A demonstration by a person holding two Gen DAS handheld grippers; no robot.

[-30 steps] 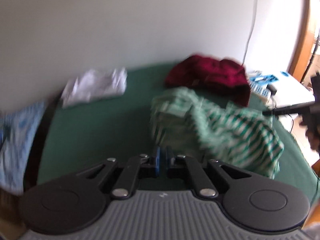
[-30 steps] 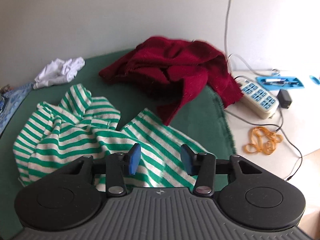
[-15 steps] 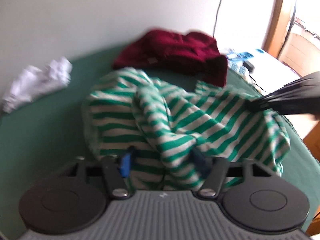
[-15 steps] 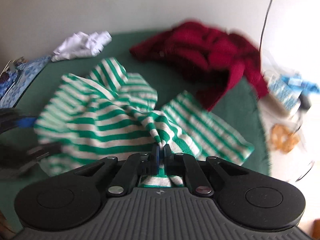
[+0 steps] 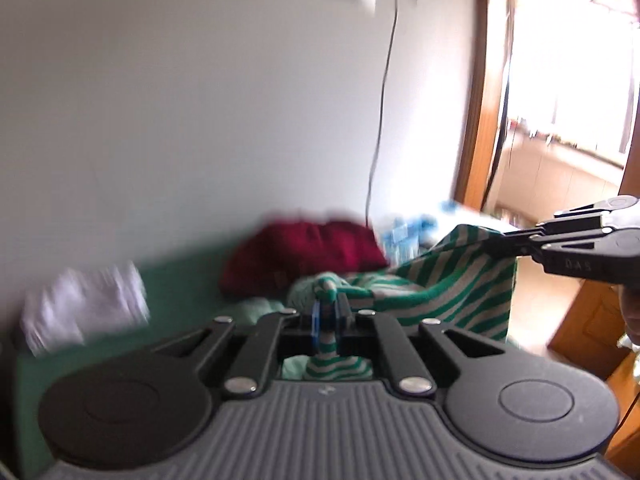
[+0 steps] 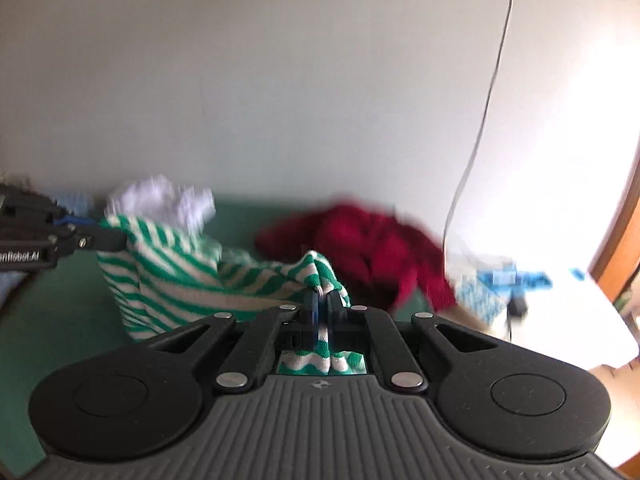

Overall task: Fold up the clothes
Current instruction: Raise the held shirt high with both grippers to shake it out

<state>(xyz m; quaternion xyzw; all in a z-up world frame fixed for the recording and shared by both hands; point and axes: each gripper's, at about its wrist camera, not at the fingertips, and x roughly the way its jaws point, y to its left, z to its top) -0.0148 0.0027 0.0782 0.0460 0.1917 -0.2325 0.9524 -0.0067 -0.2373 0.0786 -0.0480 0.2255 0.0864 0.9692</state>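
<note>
Striped green-and-white garment (image 5: pixel 452 284) hangs between the two grippers above the green-covered table (image 5: pixel 180 288). In the left wrist view, the left gripper (image 5: pixel 327 320) has its jaws pinched tight on a bunched edge of the cloth, with a tail of stripes showing below the pads. Off to the right, the right gripper (image 5: pixel 496 246) clamps another edge, and the fabric stretches and sags between the two holds. A dark red garment (image 5: pixel 304 252) lies crumpled further back, and a white cloth (image 5: pixel 84 304) sits blurred near the left edge.

In the right wrist view, the right gripper (image 6: pixel 320 312) is closed on a fold of the striped garment (image 6: pixel 172 276), cloth pressed between its pads. The left gripper (image 6: pixel 100 238) holds the far edge at the left side. The red garment (image 6: pixel 372 244) and white cloth (image 6: pixel 160 200) rest behind, unfolded, on the table (image 6: pixel 60 320).

Folding looks barely begun: the striped piece is lifted but bunched, not yet spread flat or creased, and the other two pieces appear untouched.
</note>
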